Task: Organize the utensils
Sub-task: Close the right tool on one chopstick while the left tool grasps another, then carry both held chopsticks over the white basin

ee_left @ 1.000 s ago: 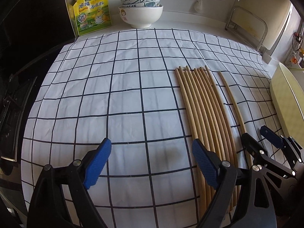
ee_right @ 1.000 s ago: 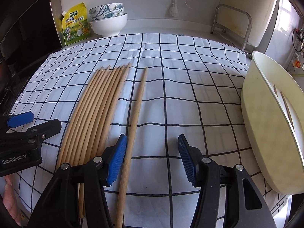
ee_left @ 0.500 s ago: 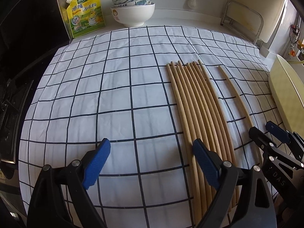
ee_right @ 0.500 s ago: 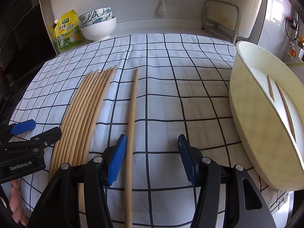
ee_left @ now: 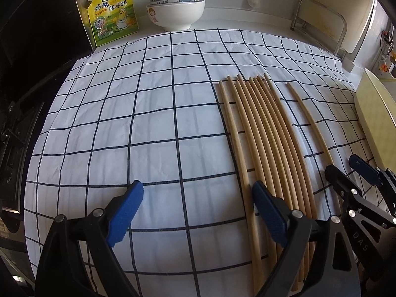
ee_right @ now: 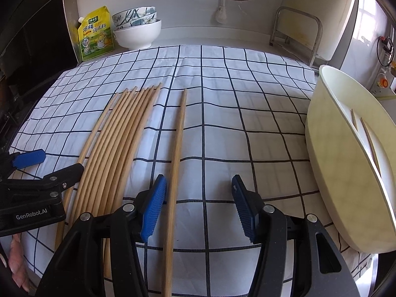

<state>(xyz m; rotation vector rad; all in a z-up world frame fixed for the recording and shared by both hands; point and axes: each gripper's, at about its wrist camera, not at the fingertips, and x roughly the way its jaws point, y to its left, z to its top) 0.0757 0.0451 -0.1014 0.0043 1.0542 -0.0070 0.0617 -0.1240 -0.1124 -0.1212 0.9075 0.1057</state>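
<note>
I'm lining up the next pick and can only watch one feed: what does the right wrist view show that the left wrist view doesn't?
Only the right wrist view shows inside the cream bin, where two chopsticks already lie, and the lone chopstick between the open right gripper fingers. Only the left wrist view shows the dark stove area beside the cloth. Both show the chopstick bundle, checked cloth, stacked bowls and seasoning pouch.

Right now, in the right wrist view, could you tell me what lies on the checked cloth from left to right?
Left tool → bundle of wooden chopsticks → single chopstick, just inside the open right tool → cream tub with two chopsticks inside.
</note>
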